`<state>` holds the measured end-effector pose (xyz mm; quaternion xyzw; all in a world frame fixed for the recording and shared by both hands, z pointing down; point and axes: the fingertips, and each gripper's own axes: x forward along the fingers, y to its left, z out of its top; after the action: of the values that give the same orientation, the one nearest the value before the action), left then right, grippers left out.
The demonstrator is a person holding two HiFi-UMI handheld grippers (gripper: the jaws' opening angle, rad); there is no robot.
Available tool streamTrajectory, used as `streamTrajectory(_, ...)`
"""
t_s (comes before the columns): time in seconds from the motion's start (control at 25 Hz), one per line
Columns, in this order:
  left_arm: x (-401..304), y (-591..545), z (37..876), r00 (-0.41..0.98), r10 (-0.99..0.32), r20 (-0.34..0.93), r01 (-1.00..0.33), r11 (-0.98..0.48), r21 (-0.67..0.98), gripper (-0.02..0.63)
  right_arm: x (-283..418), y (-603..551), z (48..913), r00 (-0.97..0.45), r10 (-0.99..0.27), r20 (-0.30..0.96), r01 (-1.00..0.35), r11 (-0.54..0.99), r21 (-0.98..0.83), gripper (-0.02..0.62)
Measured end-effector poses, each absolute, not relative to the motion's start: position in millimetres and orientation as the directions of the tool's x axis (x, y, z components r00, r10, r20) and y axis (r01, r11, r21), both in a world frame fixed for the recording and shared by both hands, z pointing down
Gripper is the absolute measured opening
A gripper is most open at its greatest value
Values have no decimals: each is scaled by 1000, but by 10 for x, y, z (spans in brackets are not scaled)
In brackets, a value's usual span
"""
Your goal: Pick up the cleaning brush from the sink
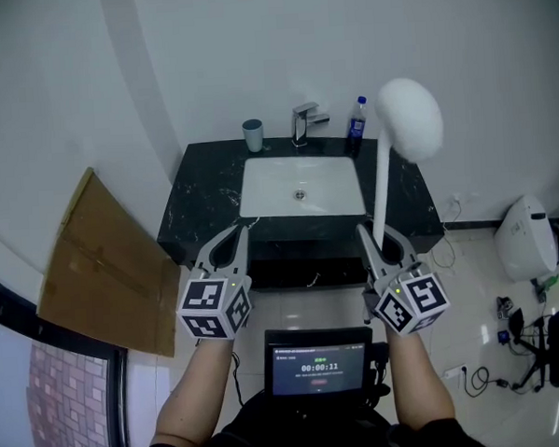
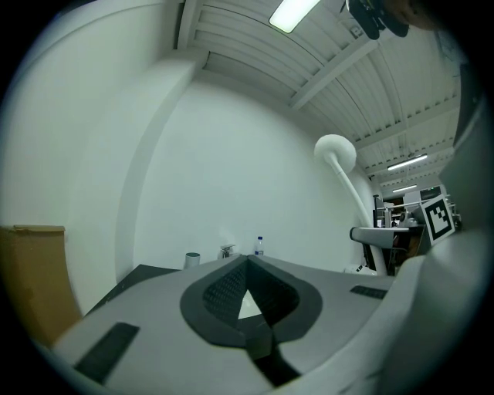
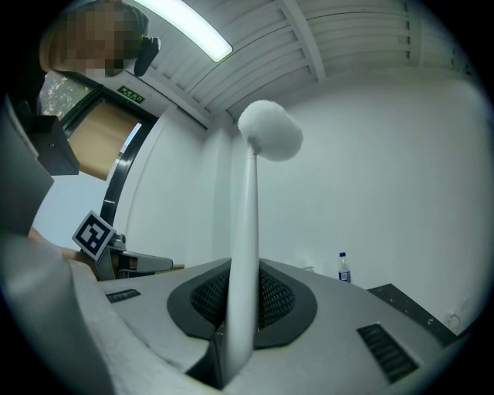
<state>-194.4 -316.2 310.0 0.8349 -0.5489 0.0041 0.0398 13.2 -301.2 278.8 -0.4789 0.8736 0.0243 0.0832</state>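
The cleaning brush has a long white handle (image 1: 381, 184) and a round white head (image 1: 411, 117). It stands nearly upright in front of the sink (image 1: 259, 186), head uppermost. My right gripper (image 1: 375, 233) is shut on the lower part of the handle, which runs up between the jaws in the right gripper view (image 3: 245, 254) to the head (image 3: 270, 129). My left gripper (image 1: 242, 229) hovers level before the counter's front edge, shut with nothing in it (image 2: 247, 262). The brush head (image 2: 336, 152) also shows at the right of the left gripper view.
A black marble counter (image 1: 203, 198) holds the white basin, with a faucet (image 1: 304, 123), a grey cup (image 1: 252, 135) and a blue-capped bottle (image 1: 355, 120) along the back. Cardboard (image 1: 104, 264) leans at the left. A white appliance (image 1: 526, 238) and cables lie on the floor at the right.
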Motion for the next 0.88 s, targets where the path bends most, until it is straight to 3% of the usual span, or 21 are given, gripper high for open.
streamTrajectory(0.88,-1906,-3217,3059,373,-928,20,-928,-372,30,6,101,-3015,2778,-540,-826,-162,-835,550,-24,21)
